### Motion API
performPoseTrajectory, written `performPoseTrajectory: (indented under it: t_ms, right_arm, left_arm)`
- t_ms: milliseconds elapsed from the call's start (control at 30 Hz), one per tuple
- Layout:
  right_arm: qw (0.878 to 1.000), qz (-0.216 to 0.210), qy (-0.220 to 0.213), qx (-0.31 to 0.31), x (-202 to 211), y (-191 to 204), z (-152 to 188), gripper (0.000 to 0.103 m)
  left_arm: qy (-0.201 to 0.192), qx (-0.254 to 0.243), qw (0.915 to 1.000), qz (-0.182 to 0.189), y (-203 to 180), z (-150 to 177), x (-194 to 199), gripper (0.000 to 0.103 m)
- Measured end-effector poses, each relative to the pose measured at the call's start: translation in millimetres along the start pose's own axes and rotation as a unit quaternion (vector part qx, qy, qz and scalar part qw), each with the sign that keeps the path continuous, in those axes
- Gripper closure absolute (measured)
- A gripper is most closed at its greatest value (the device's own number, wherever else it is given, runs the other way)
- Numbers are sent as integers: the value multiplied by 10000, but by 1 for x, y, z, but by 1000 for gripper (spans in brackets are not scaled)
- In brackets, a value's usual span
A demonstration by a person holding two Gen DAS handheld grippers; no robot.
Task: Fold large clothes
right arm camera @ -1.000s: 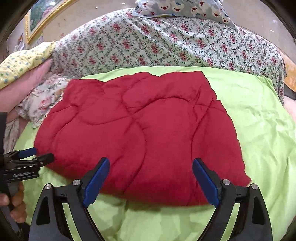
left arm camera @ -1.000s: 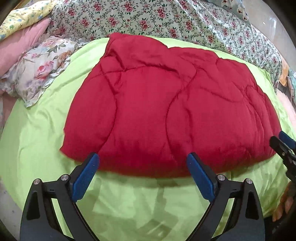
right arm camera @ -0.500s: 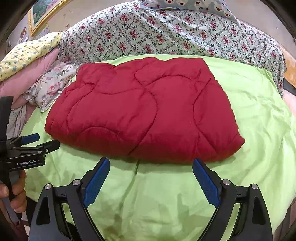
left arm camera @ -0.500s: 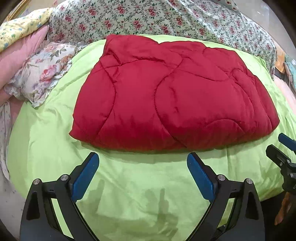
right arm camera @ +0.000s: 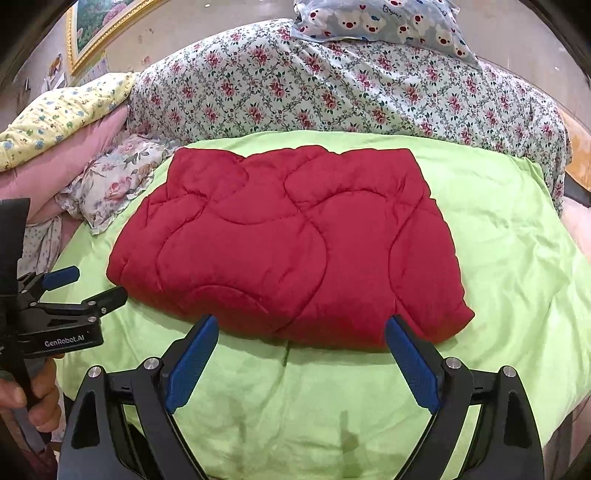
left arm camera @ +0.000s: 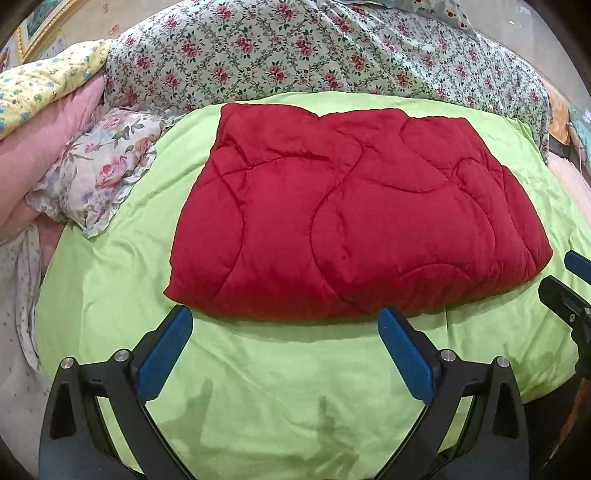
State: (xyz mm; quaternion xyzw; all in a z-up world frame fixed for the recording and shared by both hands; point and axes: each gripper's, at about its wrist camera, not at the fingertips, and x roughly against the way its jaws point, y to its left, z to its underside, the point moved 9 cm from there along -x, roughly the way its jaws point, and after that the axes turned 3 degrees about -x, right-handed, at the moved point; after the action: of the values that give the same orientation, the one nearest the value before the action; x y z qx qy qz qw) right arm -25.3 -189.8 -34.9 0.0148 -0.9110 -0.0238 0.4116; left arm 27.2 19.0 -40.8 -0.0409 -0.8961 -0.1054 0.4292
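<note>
A red quilted garment (left arm camera: 354,225) (right arm camera: 288,247) lies folded into a flat, roughly rectangular bundle on the lime-green sheet (left arm camera: 280,391). My left gripper (left arm camera: 284,321) hovers open over bare sheet, just short of the bundle's near edge, with nothing between its blue pads. My right gripper (right arm camera: 301,330) is open too, its tips level with the bundle's near edge and holding nothing. The right wrist view shows the left gripper (right arm camera: 86,282) from the side at the far left, held by a hand (right arm camera: 33,402). Part of the right gripper (left arm camera: 569,291) appears at the left wrist view's right edge.
A flowered quilt (right arm camera: 332,85) is heaped behind the sheet, with a bear-print pillow (right arm camera: 380,22) on top. A small flowered pillow (left arm camera: 99,173), a pink cushion (left arm camera: 48,136) and a yellow cloth (left arm camera: 44,81) crowd the left side. The green sheet (right arm camera: 517,229) stretches to the right of the bundle.
Both grippers have drawn back from the red bundle, which was between their fingers a second ago. The bundle now lies still, and more green sheet shows in front of it.
</note>
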Motion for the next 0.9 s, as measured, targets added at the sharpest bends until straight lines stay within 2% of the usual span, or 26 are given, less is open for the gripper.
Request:
performPoseTrajectory:
  t_ms: [367,900]
  right_arm:
    - [9998,-20,172,-76,-14,1,-8,10]
    - [9997,-28,209,-159,-31,-9,-27,10]
  left_arm:
    - [75,83,9999,-97,4,-8,-9,2]
    - [209,49,9998,33,-6,-19,-26,2]
